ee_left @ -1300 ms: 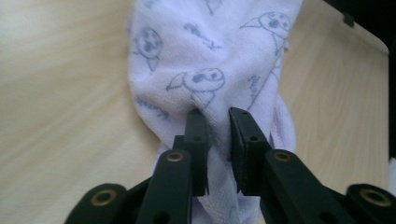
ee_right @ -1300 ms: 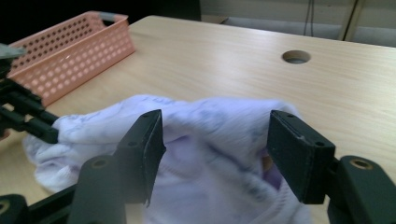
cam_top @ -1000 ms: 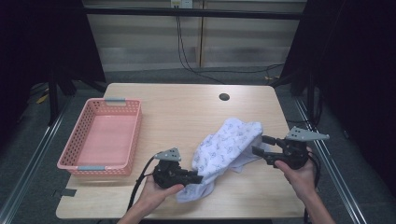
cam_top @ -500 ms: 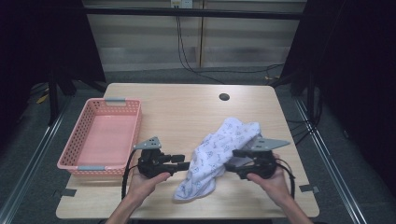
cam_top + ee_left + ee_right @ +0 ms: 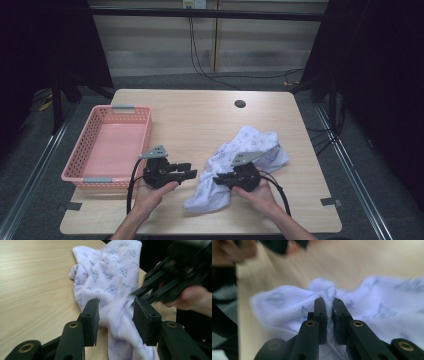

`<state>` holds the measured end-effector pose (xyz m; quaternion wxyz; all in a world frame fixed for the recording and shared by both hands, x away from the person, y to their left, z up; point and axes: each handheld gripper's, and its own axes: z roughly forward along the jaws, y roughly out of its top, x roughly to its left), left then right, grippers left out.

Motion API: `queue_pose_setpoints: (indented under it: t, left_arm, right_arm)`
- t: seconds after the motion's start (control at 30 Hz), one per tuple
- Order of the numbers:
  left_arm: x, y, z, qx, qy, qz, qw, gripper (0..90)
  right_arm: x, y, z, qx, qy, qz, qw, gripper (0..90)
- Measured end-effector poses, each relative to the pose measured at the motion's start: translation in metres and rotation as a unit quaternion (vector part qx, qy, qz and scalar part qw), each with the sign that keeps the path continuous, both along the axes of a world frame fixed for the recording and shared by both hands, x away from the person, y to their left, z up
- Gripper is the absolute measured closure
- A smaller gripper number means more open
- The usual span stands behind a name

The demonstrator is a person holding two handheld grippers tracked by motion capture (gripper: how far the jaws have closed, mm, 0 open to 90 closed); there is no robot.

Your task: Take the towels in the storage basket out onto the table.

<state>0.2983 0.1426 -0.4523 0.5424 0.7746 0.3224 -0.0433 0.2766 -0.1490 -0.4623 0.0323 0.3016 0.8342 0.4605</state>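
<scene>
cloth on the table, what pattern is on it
White cloth with small bluish printed faces and script; clearest in the left gripper view.

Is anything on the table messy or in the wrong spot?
The white printed cloth lies crumpled in a heap on the wooden table, not flat or folded. The right gripper has just pinched a fold of it. The pink basket beside it sits straight and has nothing in it.

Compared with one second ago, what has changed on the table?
The right tongs came in from the right edge and have just closed on a fold of the white printed cloth. The left tongs let the cloth go, opened and backed off leftward. The pink plastic basket stayed put.
</scene>
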Motion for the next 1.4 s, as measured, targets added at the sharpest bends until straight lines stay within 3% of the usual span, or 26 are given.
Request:
queue_pose_setpoints:
  t: [0.13,0.17,0.2,0.23,0.37,0.43,0.5,0.6,0.67,0.8,0.9,1.0,1.07,1.17,1.23,1.3,1.4]
  left_arm:
    - [0.004,0.004,0.004,-0.011,-0.003,0.02,0.9997,55.9]
    - [0.004,0.004,0.004,-0.011,-0.003,0.02,0.9997,55.7]
    - [0.005,0.005,0.006,-0.017,-0.005,0.023,0.9996,55.7]
    - [0.006,0.006,0.008,-0.026,-0.008,0.026,0.9993,54.8]
    - [0.006,0.006,0.008,-0.019,-0.009,0.023,0.9995,53.4]
    - [0.005,0.007,0.007,-0.019,-0.009,0.022,0.9995,53.1]
    - [0.005,0.007,0.007,-0.016,-0.01,0.023,0.9995,52.6]
    - [0.006,0.004,0.006,-0.016,-0.009,0.021,0.9996,51.7]
    - [0.007,0.001,0.004,-0.011,-0.007,0.02,0.9997,51.0]
    - [0.008,-0.008,0.0,-0.002,-0.001,0.012,0.9999,50.3]
    - [0.008,-0.012,0.0,0.007,-0.003,0.006,1.0,50.3]
    - [0.01,-0.014,0.001,0.006,-0.006,0.006,0.9999,51.4]
    - [0.012,-0.015,0.002,0.007,-0.011,0.005,0.9999,54.1]
    - [0.022,-0.019,-0.001,0.018,-0.018,0.015,0.9996,54.8]
    - [0.03,-0.018,-0.007,0.012,-0.007,0.027,0.9995,53.5]
    - [0.037,-0.018,-0.014,0.022,0.001,0.032,0.9993,52.3]
    - [0.039,-0.019,-0.017,0.024,0.007,0.031,0.9992,51.4]
  right_arm:
    - [-0.001,-0.015,0.051,0.045,-0.057,-0.013,0.9973,85.1]
    - [-0.001,-0.015,0.051,0.045,-0.057,-0.013,0.9973,85.1]
    - [-0.001,-0.02,0.064,0.051,-0.072,-0.021,0.9958,85.1]
    - [0.005,-0.031,0.091,0.069,-0.1,-0.037,0.9919,85.1]
    - [0.016,-0.054,0.111,0.098,-0.119,-0.071,0.9855,85.0]
    - [0.022,-0.072,0.11,0.094,-0.126,-0.106,0.9818,85.0]
    - [0.029,-0.094,0.1,0.102,-0.114,-0.14,0.9783,85.0]
    - [0.037,-0.127,0.074,0.098,-0.09,-0.191,0.9725,84.9]
    - [0.036,-0.146,0.052,0.081,-0.072,-0.215,0.9705,84.8]
    - [0.023,-0.167,0.02,0.062,-0.041,-0.23,0.9703,84.1]
    - [0.01,-0.172,0.003,0.037,-0.022,-0.224,0.9738,82.0]
    - [-0.001,-0.167,0.001,0.006,-0.018,-0.21,0.9775,71.2]
    - [-0.005,-0.166,0.006,-0.003,-0.031,-0.212,0.9767,59.1]
    - [-0.003,-0.164,0.019,0.007,-0.05,-0.213,0.9757,49.7]
    - [0.001,-0.161,0.028,0.015,-0.062,-0.212,0.9753,47.9]
    - [0.005,-0.156,0.035,0.023,-0.068,-0.214,0.9742,45.7]
    - [0.015,-0.146,0.039,0.039,-0.07,-0.2,0.9765,44.3]
